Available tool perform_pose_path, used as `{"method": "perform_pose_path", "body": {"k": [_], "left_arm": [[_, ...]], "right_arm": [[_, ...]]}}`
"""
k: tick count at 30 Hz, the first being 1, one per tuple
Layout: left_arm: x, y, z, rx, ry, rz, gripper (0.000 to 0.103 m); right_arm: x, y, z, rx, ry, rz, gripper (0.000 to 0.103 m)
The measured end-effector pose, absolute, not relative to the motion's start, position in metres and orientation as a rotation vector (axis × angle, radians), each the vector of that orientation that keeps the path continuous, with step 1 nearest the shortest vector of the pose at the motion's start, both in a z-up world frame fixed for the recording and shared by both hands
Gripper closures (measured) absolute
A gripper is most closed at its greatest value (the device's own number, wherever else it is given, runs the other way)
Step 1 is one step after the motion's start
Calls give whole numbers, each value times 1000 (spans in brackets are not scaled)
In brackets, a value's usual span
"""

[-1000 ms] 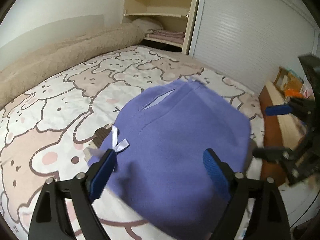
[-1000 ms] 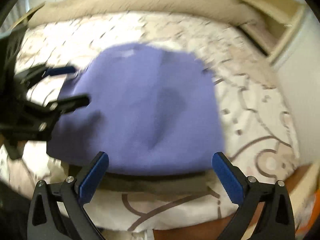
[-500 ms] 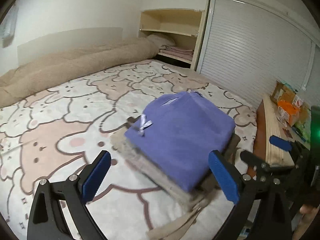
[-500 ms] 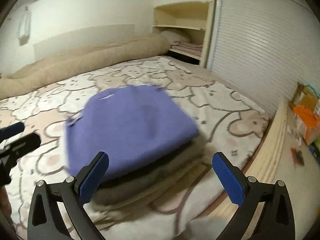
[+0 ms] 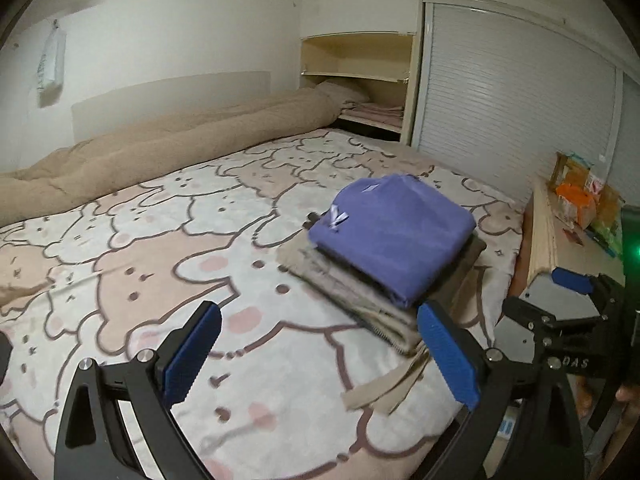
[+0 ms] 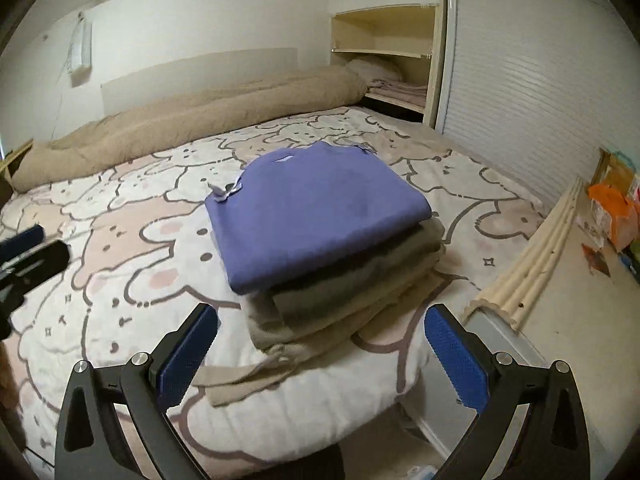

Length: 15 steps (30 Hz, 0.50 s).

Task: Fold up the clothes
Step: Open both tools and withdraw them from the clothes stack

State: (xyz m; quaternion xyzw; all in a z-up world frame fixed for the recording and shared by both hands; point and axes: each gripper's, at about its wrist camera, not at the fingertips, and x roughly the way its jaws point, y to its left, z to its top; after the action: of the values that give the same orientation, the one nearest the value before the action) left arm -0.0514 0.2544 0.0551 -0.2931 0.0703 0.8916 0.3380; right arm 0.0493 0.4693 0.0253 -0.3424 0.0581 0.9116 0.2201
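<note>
A folded purple garment (image 5: 394, 232) (image 6: 316, 216) lies on top of a stack of folded grey and beige clothes (image 5: 360, 300) (image 6: 352, 284) near the bed's front right corner. A beige strap (image 6: 240, 376) trails from the stack's bottom. My left gripper (image 5: 320, 352) is open and empty, held back from the stack, over the bed. My right gripper (image 6: 322, 354) is open and empty, in front of the stack at the bed's edge. The right gripper also shows in the left wrist view (image 5: 556, 300) at the far right.
The bed (image 5: 140, 264) has a cartoon-print sheet. A rolled beige duvet (image 5: 160, 152) lies along its far side. A shelf niche (image 5: 360, 80) and a shuttered wardrobe (image 5: 520, 112) stand behind. A wooden ledge (image 6: 532, 264) and packets (image 6: 612, 208) are at the right.
Both grippers have pulled back and up from the purple garment, which now lies folded on the stack. Both stay open.
</note>
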Motion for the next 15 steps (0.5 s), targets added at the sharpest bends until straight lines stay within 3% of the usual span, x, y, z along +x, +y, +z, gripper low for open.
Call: {"method": "perform_pose_path", "body": {"k": [15], "left_arm": [[-20, 200, 66, -747, 120, 2375, 2]], "right_arm": [[78, 415, 36, -941, 75, 2569, 0]]}}
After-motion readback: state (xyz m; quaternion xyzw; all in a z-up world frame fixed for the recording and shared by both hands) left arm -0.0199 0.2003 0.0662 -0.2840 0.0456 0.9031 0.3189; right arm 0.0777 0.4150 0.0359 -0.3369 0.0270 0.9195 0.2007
